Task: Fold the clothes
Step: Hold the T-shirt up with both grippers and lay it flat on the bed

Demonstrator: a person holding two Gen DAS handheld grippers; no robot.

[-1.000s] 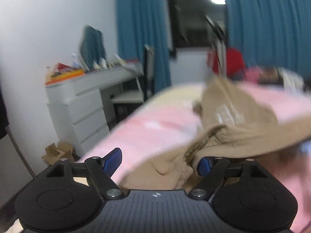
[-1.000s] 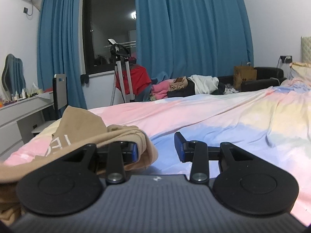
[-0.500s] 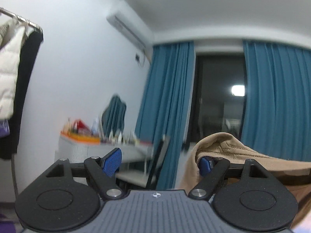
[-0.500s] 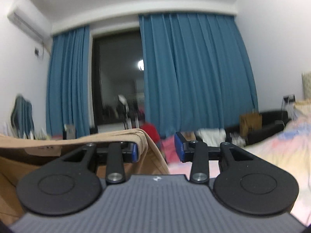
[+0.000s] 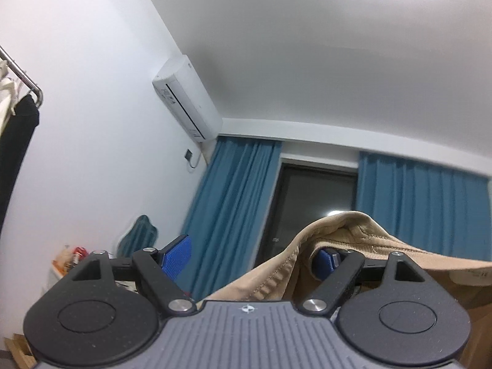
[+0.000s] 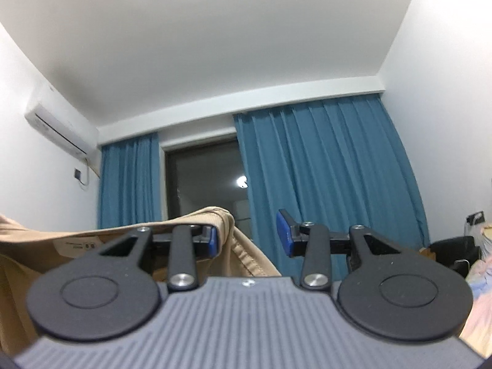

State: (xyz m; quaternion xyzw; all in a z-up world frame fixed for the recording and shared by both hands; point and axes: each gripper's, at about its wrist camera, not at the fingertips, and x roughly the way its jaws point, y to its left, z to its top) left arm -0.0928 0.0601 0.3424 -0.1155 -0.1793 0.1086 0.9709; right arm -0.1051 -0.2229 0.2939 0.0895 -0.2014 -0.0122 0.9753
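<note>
Tan garment (image 5: 353,236): lifted clear, strung between the two grippers, seen against the ceiling and the blue curtains (image 6: 323,169).

Left wrist view only: a clothes rail (image 5: 21,77) with a black and a pale garment hung at the left edge, a cluttered desk (image 5: 66,264) low on the left wall, and the air conditioner (image 5: 187,98) seen large. Right wrist view only: a strip of pastel bed cover (image 6: 479,264) at the right edge, a dark seat (image 6: 452,249) beside it, and a white printed label (image 6: 77,243) on the inner face of the cloth. Both views show the dark window between the curtains.

Look of the cloth: tan, finely ribbed weave, with a doubled stitched hem along the edge. It is folded over one finger of each tool.

Left gripper (image 5: 249,256): jaws wide apart; the cloth drapes over the right-hand finger only, and the left blue pad stands bare. Nothing is pinched between the pads.

Right gripper (image 6: 247,236): jaws about half apart; the cloth hangs over the left-hand finger only, and the right pad stands bare.

Orientation: the top edge runs roughly level from one gripper to the other, long axis side to side, with the rest hanging down out of view.
</note>
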